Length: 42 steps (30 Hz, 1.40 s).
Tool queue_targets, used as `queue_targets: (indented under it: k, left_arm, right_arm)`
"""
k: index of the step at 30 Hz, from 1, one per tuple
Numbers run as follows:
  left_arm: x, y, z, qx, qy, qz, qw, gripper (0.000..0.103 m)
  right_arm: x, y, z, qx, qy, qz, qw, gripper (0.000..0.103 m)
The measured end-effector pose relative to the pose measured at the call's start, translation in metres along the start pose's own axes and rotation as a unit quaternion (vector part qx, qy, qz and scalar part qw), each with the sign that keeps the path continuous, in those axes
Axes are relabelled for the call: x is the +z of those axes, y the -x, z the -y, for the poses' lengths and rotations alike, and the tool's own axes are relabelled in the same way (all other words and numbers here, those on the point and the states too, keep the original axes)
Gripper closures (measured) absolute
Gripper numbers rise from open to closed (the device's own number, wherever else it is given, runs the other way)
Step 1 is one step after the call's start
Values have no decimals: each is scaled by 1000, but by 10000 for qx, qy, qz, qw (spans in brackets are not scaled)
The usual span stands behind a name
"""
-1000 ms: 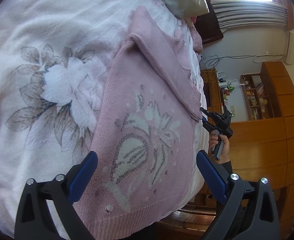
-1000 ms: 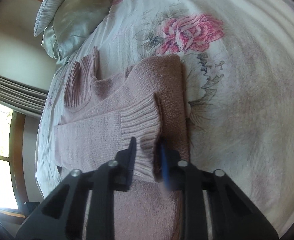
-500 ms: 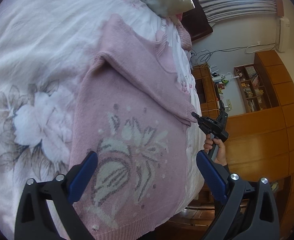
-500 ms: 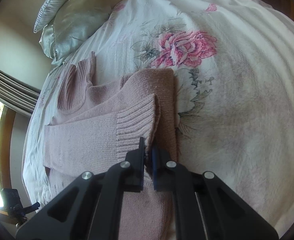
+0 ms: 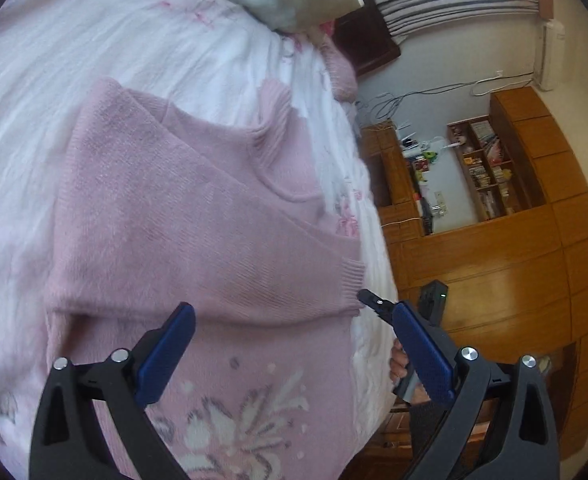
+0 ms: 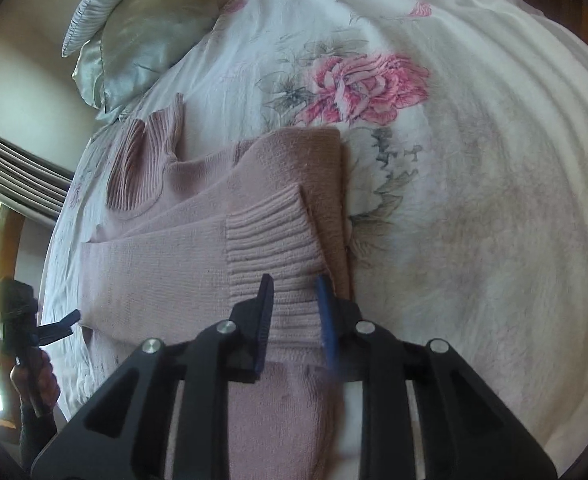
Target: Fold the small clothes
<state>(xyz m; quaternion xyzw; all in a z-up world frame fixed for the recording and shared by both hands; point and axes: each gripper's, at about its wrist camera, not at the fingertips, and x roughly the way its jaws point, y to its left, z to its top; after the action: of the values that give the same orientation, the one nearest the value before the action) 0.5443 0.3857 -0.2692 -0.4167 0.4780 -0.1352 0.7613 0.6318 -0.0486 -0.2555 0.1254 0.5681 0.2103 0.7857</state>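
A pink knit sweater [image 5: 197,216] lies flat on the bed, with a sleeve folded across its chest and a white flower pattern [image 5: 237,428] near its hem. My left gripper [image 5: 294,348] hovers wide open over the sweater's body, touching nothing. In the right wrist view the ribbed cuff [image 6: 269,248] of the folded sleeve rests on the sweater [image 6: 165,276]. My right gripper [image 6: 294,316] sits over the cuff's near edge, jaws narrowly open with the cuff lying between them. From the left wrist view, the right gripper [image 5: 374,303] sits just off the cuff [image 5: 352,280].
The floral bedsheet [image 6: 474,200] spreads to the right, with a pink rose print [image 6: 358,84]. A pale green pillow [image 6: 145,24] lies at the head of the bed. Wooden cabinets and shelves [image 5: 494,208] stand past the bed's edge. A hand [image 6: 33,380] holds the left gripper [image 6: 59,326].
My right gripper, shut on the cuff half a second ago, has now opened and the cuff lies flat. My left gripper has moved up the sweater toward the folded sleeve.
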Motion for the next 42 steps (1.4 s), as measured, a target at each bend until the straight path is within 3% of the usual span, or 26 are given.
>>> queue_targets:
  k: [1, 2, 4, 7, 9, 11, 15, 21, 22, 24, 26, 28, 29, 32, 36, 42]
  left_arm:
    - [11, -11, -9, 359, 199, -168, 9990, 4]
    - [20, -18, -12, 439, 346, -307, 9980, 4]
    - [40, -23, 8, 437, -34, -433, 9981, 4]
    - [83, -22, 54, 164, -722, -76, 9972, 4]
    - [120, -33, 71, -39, -754, 139, 9971, 4]
    - [152, -55, 78, -3, -790, 194, 9967, 4]
    - [193, -108, 74, 270, -765, 67, 9967, 4]
    - [211, -152, 68, 787, -1006, 15, 9918, 6]
    - [213, -153, 68, 838, -1044, 93, 9910, 9]
    - [215, -155, 67, 880, -1045, 123, 9905, 31]
    - [213, -156, 67, 1049, -1134, 123, 9879, 44]
    - [214, -154, 66, 1133, -1198, 206, 9861, 58]
    - [214, -149, 66, 1185, -1190, 334, 9852, 66]
    - [212, -135, 65, 1244, -1246, 532, 9829, 86]
    - [200, -126, 73, 1211, -1465, 570, 9801, 93]
    - [179, -84, 102, 696, -1743, 819, 9788, 94]
  right_arm:
    - [6, 4, -5, 102, 84, 58, 9999, 72]
    - [14, 7, -14, 254, 232, 94, 9994, 71]
    - [37, 6, -35, 524, 497, 150, 9973, 71]
    - [83, -20, -64, 938, 523, 45, 9942, 63]
    - [114, -45, -84, 1042, 548, 76, 9930, 63]
    - [142, -70, -102, 1165, 531, 96, 9917, 63]
    - [177, -110, -127, 1085, 682, 128, 9917, 61]
    - [195, -149, -135, 949, 786, 185, 9922, 54]
    - [197, -154, -135, 907, 801, 198, 9924, 54]
    - [197, -164, -134, 857, 792, 183, 9930, 54]
    - [197, -170, -135, 897, 810, 198, 9925, 54]
    - [196, -173, -138, 888, 926, 203, 9915, 74]
    - [195, -173, -140, 834, 1028, 225, 9909, 93]
    - [192, -161, -138, 822, 1069, 439, 9899, 93]
    - [184, -131, -139, 935, 1181, 673, 9863, 94]
    - [160, -72, -147, 1301, 1444, 874, 9770, 94]
